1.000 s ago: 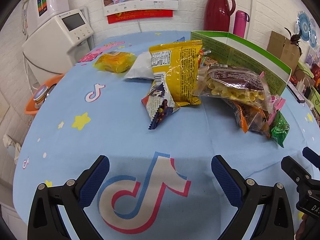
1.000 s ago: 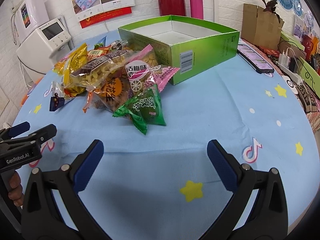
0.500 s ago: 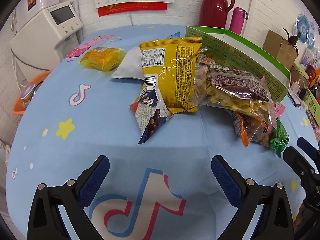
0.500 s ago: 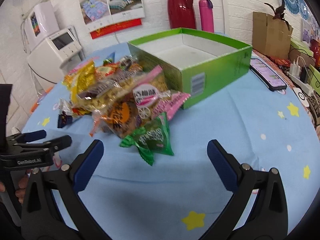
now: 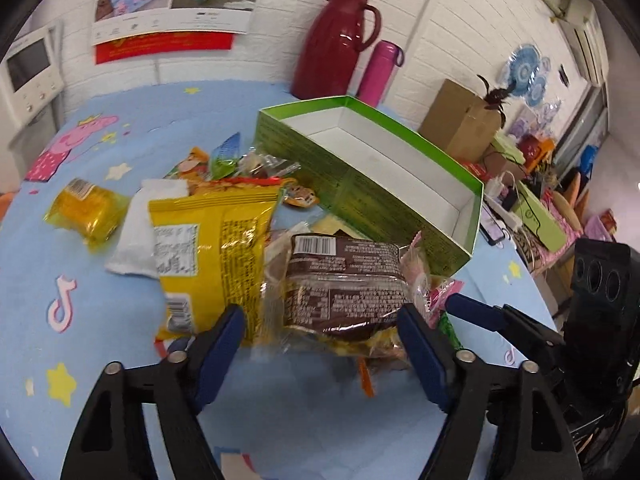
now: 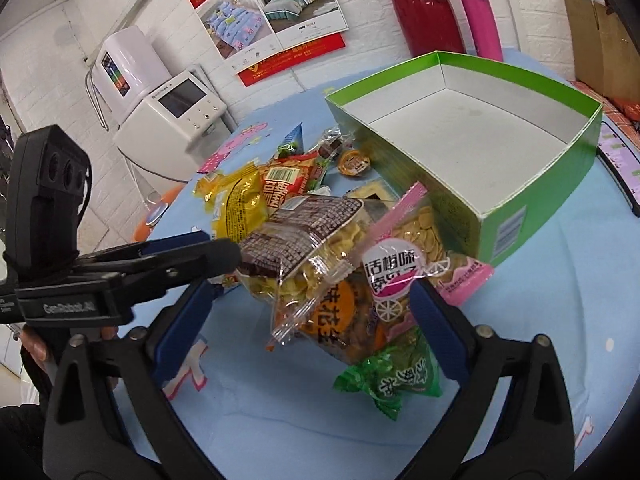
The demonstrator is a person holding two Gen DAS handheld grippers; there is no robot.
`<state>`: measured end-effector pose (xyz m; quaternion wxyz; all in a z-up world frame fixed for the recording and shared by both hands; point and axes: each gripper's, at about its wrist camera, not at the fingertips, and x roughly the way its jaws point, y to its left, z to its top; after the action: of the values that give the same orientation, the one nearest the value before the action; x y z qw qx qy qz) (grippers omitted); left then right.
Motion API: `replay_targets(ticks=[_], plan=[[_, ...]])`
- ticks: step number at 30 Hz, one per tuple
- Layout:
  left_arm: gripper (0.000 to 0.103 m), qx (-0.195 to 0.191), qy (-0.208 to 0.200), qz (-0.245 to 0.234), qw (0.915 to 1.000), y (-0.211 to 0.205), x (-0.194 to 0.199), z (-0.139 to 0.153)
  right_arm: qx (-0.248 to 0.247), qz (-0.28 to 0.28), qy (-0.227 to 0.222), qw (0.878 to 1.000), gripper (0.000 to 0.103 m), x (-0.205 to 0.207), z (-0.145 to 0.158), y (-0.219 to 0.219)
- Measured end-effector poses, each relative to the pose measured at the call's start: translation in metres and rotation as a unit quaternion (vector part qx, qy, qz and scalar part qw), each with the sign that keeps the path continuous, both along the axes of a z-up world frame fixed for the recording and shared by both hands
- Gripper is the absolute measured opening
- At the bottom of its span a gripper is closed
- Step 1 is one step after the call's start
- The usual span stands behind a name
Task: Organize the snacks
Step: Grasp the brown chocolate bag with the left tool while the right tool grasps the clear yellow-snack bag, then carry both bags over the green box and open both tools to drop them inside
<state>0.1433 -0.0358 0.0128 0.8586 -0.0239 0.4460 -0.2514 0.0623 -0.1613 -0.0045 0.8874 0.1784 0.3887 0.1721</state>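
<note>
L gripper [image 5: 320,340] fingers spread, straddling brown-label snack bag [image 5: 344,280] atop pile mid-table, beside green box [image 5: 400,208]. R gripper [image 6: 308,312] spread wide over pile. Bare tablecloth [image 6: 540,320] twd near edge.

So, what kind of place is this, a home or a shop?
Probably a lived-in home room, though I cannot be sure: a red thermos jug and pink flask by the wall, a bedding calendar, and a cartoon tablecloth.

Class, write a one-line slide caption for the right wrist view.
Both open grippers close in on a snack pile beside an empty green box.
</note>
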Motion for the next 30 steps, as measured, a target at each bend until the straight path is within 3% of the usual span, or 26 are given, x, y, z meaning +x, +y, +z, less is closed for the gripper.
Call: replay_targets(ticks=[1,3,6,9,11,15,17,18,20,24,30], plan=[[0.063,0.003,0.006,-0.012,0.9999,-0.005,0.005,-0.003,0.01,-0.003,0.005,1.0,0.084,0.002,-0.002,-0.003],[0.059,-0.003,0.025,-0.029,0.9993,-0.009,0.017,-0.011,0.025,-0.007,0.01,1.0,0.079,0.002,-0.003,-0.009],[0.059,-0.027,0.046,-0.032,0.9981,-0.003,0.027,-0.014,0.042,-0.009,0.011,0.999,0.077,0.001,0.0,-0.016],[0.06,-0.039,0.057,-0.032,0.997,0.001,0.027,-0.019,0.043,-0.016,0.015,0.999,0.07,0.005,-0.002,-0.018],[0.067,-0.045,0.063,-0.025,0.9967,0.005,0.029,-0.023,0.037,-0.019,0.013,0.999,0.06,0.007,-0.002,-0.017],[0.066,-0.069,0.084,-0.024,0.9938,0.008,0.032,-0.029,0.038,-0.021,0.015,0.999,0.055,0.016,-0.006,-0.018],[0.066,-0.065,0.076,-0.029,0.9945,0.003,0.03,-0.03,0.013,-0.023,0.01,1.0,0.05,0.019,-0.004,-0.012],[0.061,-0.06,0.07,-0.03,0.9953,0.0,0.028,-0.03,-0.003,-0.023,0.006,1.0,0.047,0.019,-0.003,-0.008],[0.05,-0.063,0.072,-0.032,0.9949,-0.003,0.024,-0.031,-0.013,-0.023,0.002,1.0,0.029,0.013,0.0,-0.005],[0.036,-0.064,0.06,-0.033,0.9956,-0.002,0.007,-0.021,-0.023,-0.024,-0.012,0.999,0.028,-0.003,0.012,-0.005],[0.034,-0.094,0.01,-0.039,0.9948,-0.003,-0.005,0.027,-0.036,-0.025,-0.083,0.996,0.028,-0.015,0.062,-0.014]])
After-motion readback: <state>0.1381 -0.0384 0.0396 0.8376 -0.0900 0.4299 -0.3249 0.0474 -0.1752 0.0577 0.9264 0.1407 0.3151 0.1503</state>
